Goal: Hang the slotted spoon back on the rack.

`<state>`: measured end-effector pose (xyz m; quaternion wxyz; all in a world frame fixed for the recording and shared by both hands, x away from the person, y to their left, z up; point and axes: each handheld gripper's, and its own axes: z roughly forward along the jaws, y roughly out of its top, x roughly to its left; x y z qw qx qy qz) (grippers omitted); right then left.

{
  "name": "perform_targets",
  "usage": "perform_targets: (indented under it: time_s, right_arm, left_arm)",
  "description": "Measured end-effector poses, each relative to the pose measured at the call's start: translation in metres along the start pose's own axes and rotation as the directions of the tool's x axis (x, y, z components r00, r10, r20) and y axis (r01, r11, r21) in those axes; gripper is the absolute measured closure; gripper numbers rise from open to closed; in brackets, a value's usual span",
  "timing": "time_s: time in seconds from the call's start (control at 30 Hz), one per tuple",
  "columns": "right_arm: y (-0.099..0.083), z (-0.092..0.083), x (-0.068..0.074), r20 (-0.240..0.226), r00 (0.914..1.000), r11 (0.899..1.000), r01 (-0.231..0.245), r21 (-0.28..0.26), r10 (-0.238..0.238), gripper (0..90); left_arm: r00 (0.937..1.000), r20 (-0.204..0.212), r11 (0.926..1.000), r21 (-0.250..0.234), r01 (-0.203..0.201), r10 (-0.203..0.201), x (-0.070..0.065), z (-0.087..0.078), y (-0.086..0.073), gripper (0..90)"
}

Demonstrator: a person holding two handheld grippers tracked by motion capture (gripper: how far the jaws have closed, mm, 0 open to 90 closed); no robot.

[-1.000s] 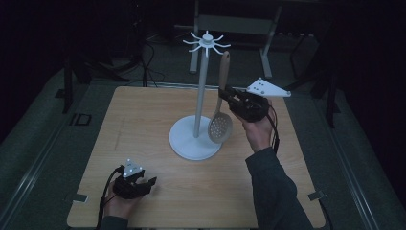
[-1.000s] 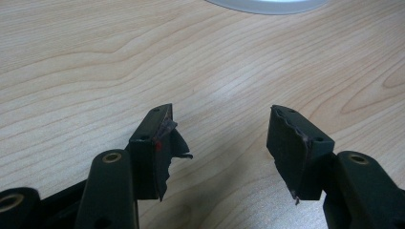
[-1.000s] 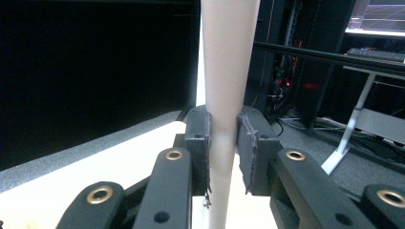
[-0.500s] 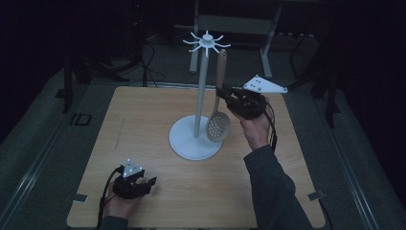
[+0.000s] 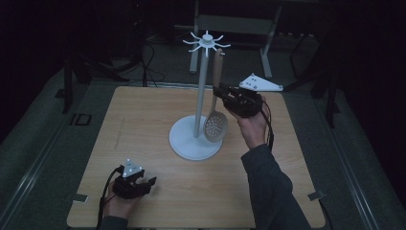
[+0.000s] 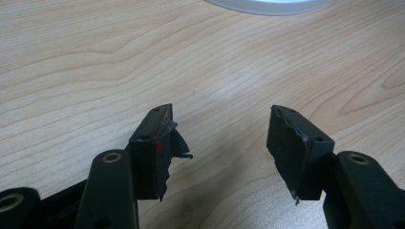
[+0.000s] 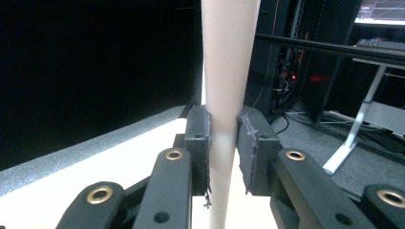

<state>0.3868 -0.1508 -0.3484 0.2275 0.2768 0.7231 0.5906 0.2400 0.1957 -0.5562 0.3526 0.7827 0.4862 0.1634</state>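
Note:
A slotted spoon (image 5: 216, 125) with a pale wooden handle (image 7: 228, 71) hangs upright beside the pole of a white hook stand (image 5: 201, 86). The top of the handle sits near one of the stand's hooks. My right gripper (image 5: 224, 92) is shut on the handle, its pads pressing both sides (image 7: 222, 143). The spoon's perforated bowl hangs just above the stand's round base (image 5: 186, 143). My left gripper (image 5: 146, 184) rests low over the table near the front left, its jaws open and nothing between them (image 6: 219, 138).
The wooden table (image 5: 143, 120) has bare room left of the stand. The edge of the stand's base (image 6: 267, 5) lies ahead of the left gripper. Dark floor, cables and a metal desk frame (image 5: 234, 28) lie beyond the table.
My right gripper has lifted the spoon slightly and shifted it a little closer to the stand's pole. The left gripper has stayed put.

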Motion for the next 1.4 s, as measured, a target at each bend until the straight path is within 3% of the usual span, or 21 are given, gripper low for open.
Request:
perform_targets:
  time_s: [0.73, 1.0, 1.1, 1.23, 1.4]
  right_arm:
    - [0.0, 0.008, 0.001, 0.012, 0.9998, 1.0, -0.015, 0.013, 0.015, 72.9]
    - [-0.004, 0.002, -0.001, 0.038, 0.9989, 1.0, -0.029, 0.009, 0.029, 46.3]
    - [-0.006, -0.001, -0.002, 0.062, 0.9975, 0.999, -0.037, 0.034, 0.035, 37.3]
    - [-0.009, -0.005, -0.002, 0.081, 0.9965, 0.998, -0.026, 0.058, 0.021, 29.7]
    - [-0.022, -0.013, -0.006, 0.095, 0.9953, 0.994, -0.03, 0.103, 0.02, 27.5]
  left_arm:
    - [1.0, 0.0, 1.0, 0.0, 0.0, 0.0, 0.001, -0.001, 0.0, 42.8]
    - [1.0, -0.003, 1.0, 0.0, -0.002, 0.002, 0.001, -0.001, 0.0, 42.7]
    - [1.0, -0.004, 1.0, 0.0, -0.001, 0.001, 0.0, 0.0, 0.0, 42.7]
    - [1.0, -0.005, 1.0, 0.0, -0.003, 0.003, 0.0, 0.0, 0.0, 42.6]
    - [1.0, -0.007, 1.0, -0.004, 0.003, -0.003, 0.001, -0.001, -0.001, 42.2]
